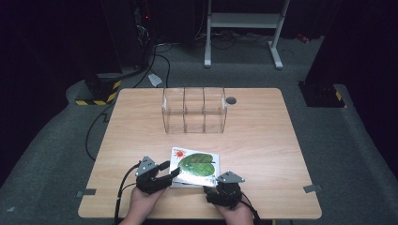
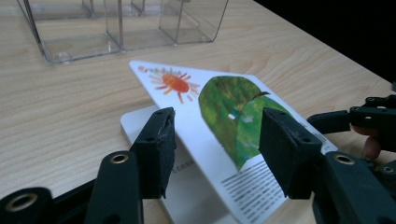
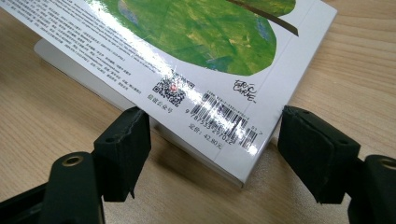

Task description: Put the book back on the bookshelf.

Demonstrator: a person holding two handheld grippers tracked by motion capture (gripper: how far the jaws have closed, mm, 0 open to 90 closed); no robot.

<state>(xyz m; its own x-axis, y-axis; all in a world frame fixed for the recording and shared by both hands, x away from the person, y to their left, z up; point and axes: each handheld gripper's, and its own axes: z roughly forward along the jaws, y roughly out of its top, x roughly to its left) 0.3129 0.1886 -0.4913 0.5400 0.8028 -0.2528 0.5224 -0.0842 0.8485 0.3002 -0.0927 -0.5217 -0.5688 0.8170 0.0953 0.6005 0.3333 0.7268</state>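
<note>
Left gripper (image 1: 170, 171): jaws spread apart, straddling the raised cover of the book (image 1: 196, 167), gripping nothing. Right gripper (image 1: 212, 180): jaws likewise spread at the book's barcode corner. Book lies on the table's (image 1: 263, 140) near edge, cover partly lifted. Beyond it, a clear plastic organizer (image 1: 194, 109).

The high view looks forward and down from above the person's side of the table (image 1: 263, 136), far enough back to take in the whole top and the floor beyond. The left gripper view sits low and close behind its own jaws, facing across the picture book (image 2: 224, 121) towards the clear organiser (image 2: 116, 28) beyond them. The right gripper view is closer still, tilted down at the book's barcode corner between its jaws. All three views share the book.
</note>
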